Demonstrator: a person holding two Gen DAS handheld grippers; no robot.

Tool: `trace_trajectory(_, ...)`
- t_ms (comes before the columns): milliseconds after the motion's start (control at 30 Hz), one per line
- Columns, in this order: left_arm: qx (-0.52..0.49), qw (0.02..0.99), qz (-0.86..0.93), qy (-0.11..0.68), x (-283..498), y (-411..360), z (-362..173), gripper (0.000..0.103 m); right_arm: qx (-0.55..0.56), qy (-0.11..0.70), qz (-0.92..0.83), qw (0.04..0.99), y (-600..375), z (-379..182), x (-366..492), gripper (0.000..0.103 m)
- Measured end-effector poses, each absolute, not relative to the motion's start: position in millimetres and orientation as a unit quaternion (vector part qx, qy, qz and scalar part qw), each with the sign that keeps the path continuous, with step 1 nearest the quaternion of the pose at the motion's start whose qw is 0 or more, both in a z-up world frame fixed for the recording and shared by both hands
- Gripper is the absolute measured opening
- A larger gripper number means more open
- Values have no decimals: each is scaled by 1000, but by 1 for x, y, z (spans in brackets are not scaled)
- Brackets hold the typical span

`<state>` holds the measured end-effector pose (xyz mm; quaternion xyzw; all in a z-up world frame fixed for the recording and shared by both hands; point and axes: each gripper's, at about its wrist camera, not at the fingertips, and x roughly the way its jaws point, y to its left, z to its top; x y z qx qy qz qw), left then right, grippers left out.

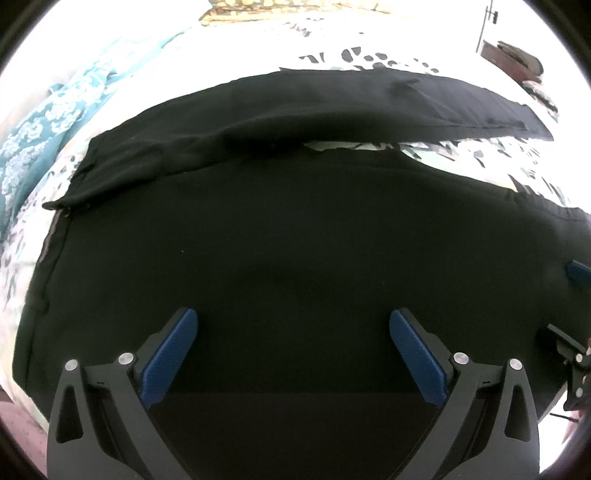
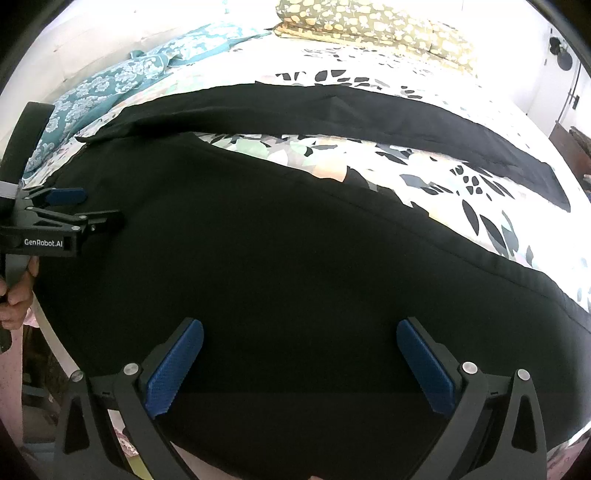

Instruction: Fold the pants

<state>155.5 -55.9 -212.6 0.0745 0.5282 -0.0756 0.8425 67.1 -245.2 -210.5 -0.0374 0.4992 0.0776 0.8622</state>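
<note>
Black pants [image 1: 280, 236] lie spread flat on a bed, the waist at the left and the two legs running right with a gap between them. They also show in the right wrist view [image 2: 258, 236]. My left gripper [image 1: 293, 325] is open and empty, hovering over the near leg close to the waist. It also shows at the left edge of the right wrist view [image 2: 88, 210]. My right gripper [image 2: 300, 332] is open and empty over the near leg, further right. One of its blue fingertips [image 1: 578, 271] shows at the right edge of the left wrist view.
The bed has a white cover with a dark leaf print [image 2: 461, 192]. A teal floral blanket [image 2: 122, 81] is bunched at the far left. A mustard patterned pillow [image 2: 369, 22] lies at the head. Dark wooden furniture [image 1: 513, 55] stands at the far right.
</note>
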Motion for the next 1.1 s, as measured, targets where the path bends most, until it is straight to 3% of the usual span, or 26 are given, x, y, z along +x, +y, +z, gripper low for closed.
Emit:
trace_trajectory(567, 34, 847, -70, 526, 157, -46, -186, 102, -37, 499, 74, 863, -245, -210, 69, 103)
trace_trajectory(833, -17, 866, 12, 500, 237, -16, -155, 102, -39, 511, 88, 854, -247, -208, 74, 103)
trace_trajectory(1100, 9, 857, 93, 506, 310, 5, -188, 102, -2, 496, 90, 864, -267, -178, 77, 103)
